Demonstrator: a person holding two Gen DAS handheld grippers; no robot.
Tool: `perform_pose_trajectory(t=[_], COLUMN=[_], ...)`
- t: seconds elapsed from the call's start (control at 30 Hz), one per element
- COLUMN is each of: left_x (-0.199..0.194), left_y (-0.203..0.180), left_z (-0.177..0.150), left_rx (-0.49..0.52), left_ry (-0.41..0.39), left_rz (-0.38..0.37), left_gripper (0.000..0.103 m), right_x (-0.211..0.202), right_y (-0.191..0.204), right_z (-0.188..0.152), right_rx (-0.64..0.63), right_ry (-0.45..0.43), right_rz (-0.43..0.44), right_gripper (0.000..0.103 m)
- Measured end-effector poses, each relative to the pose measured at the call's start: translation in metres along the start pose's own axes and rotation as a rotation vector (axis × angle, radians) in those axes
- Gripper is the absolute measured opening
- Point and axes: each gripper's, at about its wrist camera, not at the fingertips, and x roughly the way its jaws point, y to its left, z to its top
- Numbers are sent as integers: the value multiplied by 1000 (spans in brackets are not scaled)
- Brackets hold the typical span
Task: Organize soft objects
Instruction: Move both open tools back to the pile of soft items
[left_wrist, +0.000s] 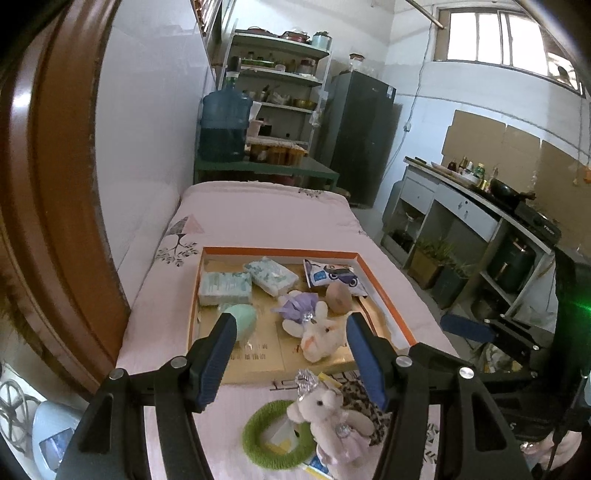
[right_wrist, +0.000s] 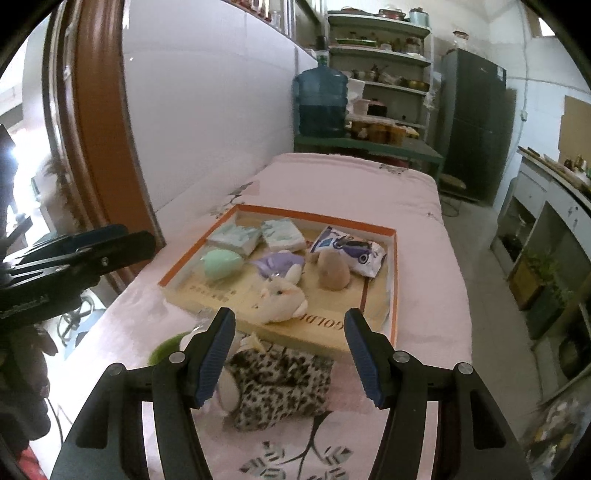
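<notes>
An orange-rimmed box lid (left_wrist: 380, 284) (right_wrist: 394, 266) lies on the pink bed. In it are two tissue packs (left_wrist: 225, 288) (right_wrist: 236, 236), a green egg-shaped sponge (left_wrist: 242, 317) (right_wrist: 219, 263), a purple bow (left_wrist: 297, 304), a white plush rabbit (left_wrist: 321, 338) (right_wrist: 282, 299), a tan sponge (left_wrist: 338, 297) (right_wrist: 332, 271) and a printed pouch (left_wrist: 332, 275) (right_wrist: 351, 251). In front of the box lie a green ring (left_wrist: 258, 439), a pink plush bear (left_wrist: 325, 417) and a leopard-print pouch (right_wrist: 280, 387). My left gripper (left_wrist: 291, 358) is open above the bear. My right gripper (right_wrist: 290, 354) is open above the leopard pouch.
A white wall and brown door frame (left_wrist: 55, 184) run along the left of the bed. A green bench with a water jug (left_wrist: 225, 125), shelves and a dark fridge (left_wrist: 358, 136) stand beyond the bed. A kitchen counter (left_wrist: 480, 206) is at the right.
</notes>
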Motion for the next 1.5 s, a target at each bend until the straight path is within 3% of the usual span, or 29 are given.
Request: perform_pose_trajectory(t=[0.67,1.1,1.5], left_x=[-38,-25,-10], left_y=[8,26,40], left_z=[-63,-96,-115], left_rx=[-38,-51,-66], left_ry=[-34,5,39], left_rz=[40,100,115], left_gripper=[62,61,61], right_x=[-22,-1,21], right_y=[33,63,70], right_z=[-44,-73,-84], right_rx=[-5,-30,-47], right_ry=[-7,18,36], right_rz=[72,150,126], right_gripper=[63,69,69])
